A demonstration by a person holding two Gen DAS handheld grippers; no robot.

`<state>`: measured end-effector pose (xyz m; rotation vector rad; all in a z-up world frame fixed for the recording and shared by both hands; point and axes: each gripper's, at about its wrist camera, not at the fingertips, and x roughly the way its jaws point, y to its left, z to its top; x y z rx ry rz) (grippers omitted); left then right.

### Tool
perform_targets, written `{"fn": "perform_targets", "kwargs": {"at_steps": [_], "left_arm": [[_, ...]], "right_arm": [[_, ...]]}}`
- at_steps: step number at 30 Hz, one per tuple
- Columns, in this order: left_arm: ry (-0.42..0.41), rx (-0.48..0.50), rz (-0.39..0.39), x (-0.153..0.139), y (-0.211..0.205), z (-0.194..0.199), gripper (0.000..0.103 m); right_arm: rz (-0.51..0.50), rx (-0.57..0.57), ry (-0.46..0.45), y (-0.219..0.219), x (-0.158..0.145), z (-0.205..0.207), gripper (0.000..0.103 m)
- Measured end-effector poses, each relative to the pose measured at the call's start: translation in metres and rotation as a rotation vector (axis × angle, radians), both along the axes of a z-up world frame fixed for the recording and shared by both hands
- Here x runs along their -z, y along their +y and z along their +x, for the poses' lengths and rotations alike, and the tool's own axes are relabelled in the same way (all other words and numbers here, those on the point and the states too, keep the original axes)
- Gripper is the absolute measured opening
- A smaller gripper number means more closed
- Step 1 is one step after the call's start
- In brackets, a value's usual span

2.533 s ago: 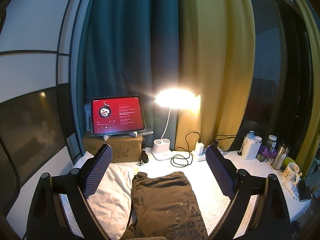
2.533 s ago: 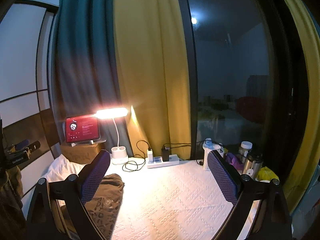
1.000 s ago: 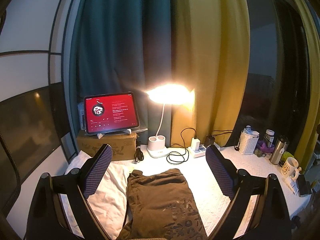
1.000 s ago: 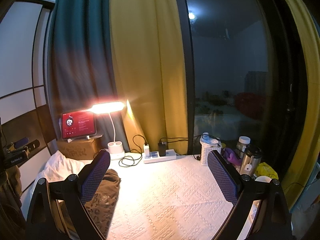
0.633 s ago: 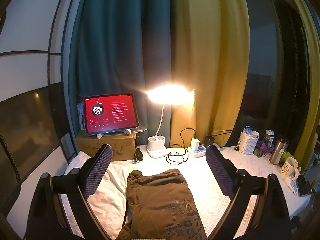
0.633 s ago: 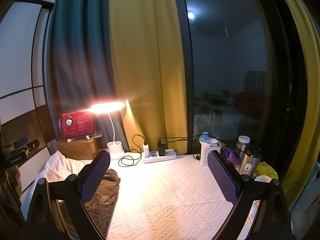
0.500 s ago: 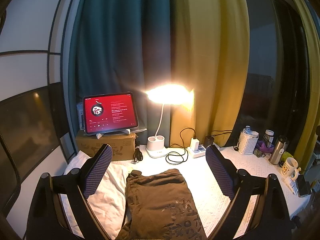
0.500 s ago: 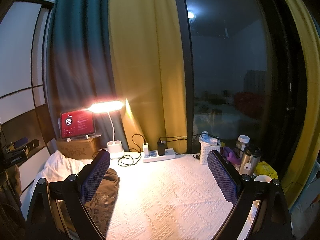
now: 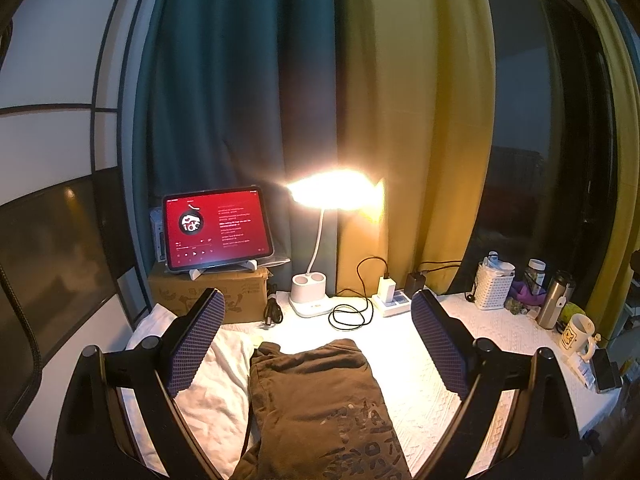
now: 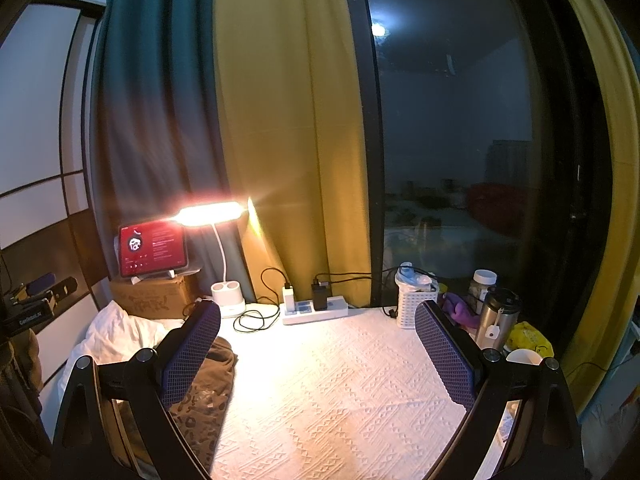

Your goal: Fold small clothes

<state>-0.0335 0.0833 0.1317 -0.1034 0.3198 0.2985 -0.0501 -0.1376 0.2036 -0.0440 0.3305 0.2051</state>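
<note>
Left wrist view: we have the left hand-held gripper raised above the tabletop, its two fingers spread wide apart with nothing between them and touching nothing. Directly below and ahead lies the brown garment, a printed piece stretched lengthwise toward the lamp, its far hem lying flat and its near end running out of frame. A white cloth lies just beside it on the left.

Right wrist view: our right hand-held gripper is likewise wide apart and empty, hovering over bare white textured cover; the brown garment sits behind its left finger, at the lower left.

We judge the step as pre-grasp: no fold is visibly started on the part we can see. The next move calls for lowering both grippers to opposite edges of the garment, pinching only its fabric, not the cover beneath. Whether the near end is flat we cannot tell.
</note>
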Motion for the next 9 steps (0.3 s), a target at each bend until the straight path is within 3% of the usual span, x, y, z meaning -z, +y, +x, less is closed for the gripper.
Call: {"fn": "perform_targets", "kwargs": {"at_steps": [9], "left_arm": [[-0.009,0.002,0.014,0.0005,-0.0002,0.0002,0.094]], "right_arm": [[0.0,0.002,0.002,-0.0006,0.0,0.0,0.099]]}}
